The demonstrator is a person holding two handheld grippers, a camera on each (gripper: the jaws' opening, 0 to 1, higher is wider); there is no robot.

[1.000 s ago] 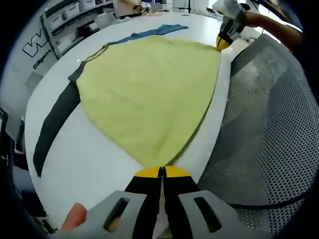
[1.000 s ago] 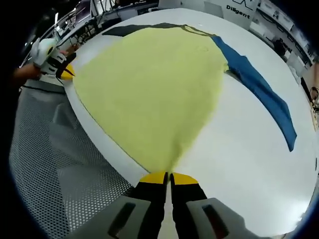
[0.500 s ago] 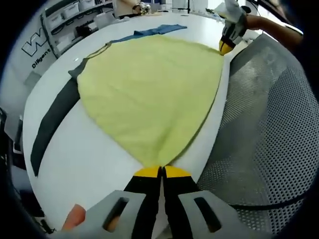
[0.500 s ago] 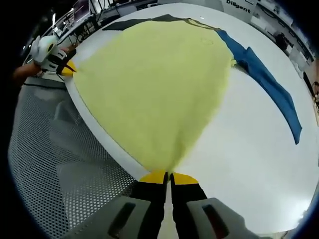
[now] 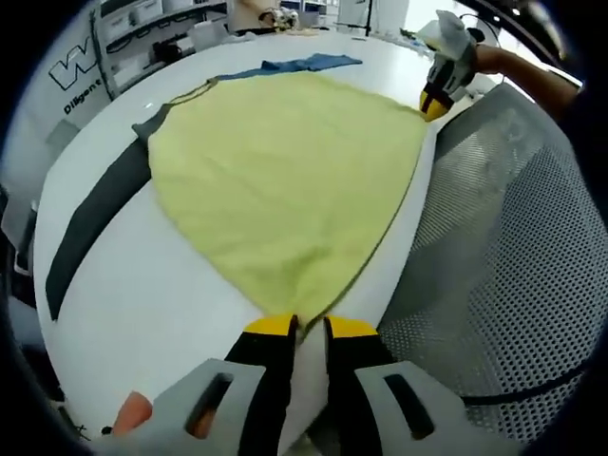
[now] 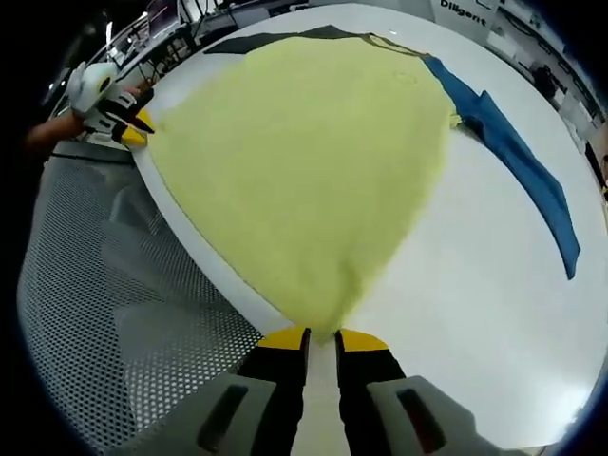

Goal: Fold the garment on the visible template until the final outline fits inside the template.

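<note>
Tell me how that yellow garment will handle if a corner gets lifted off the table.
The yellow garment will probably be floppy: it lies flat, following the white table. It looks thin and light, so a corner lifted by the left tongs or the right tongs would likely drape. It might slide on the smooth tabletop.

One yellow garment [image 5: 285, 180], one blue cloth [image 6: 518, 157], one dark strip [image 5: 90, 223], one white table [image 5: 142, 294], two tongs [image 5: 306, 328] [image 6: 321, 334]

wall sign [image 5: 84, 84]: large letter "W" above "Diligent", further letters cut off | wall panel [image 6: 464, 11]: "Diligent", top of word clipped by the view's edge | nothing else legible
</note>
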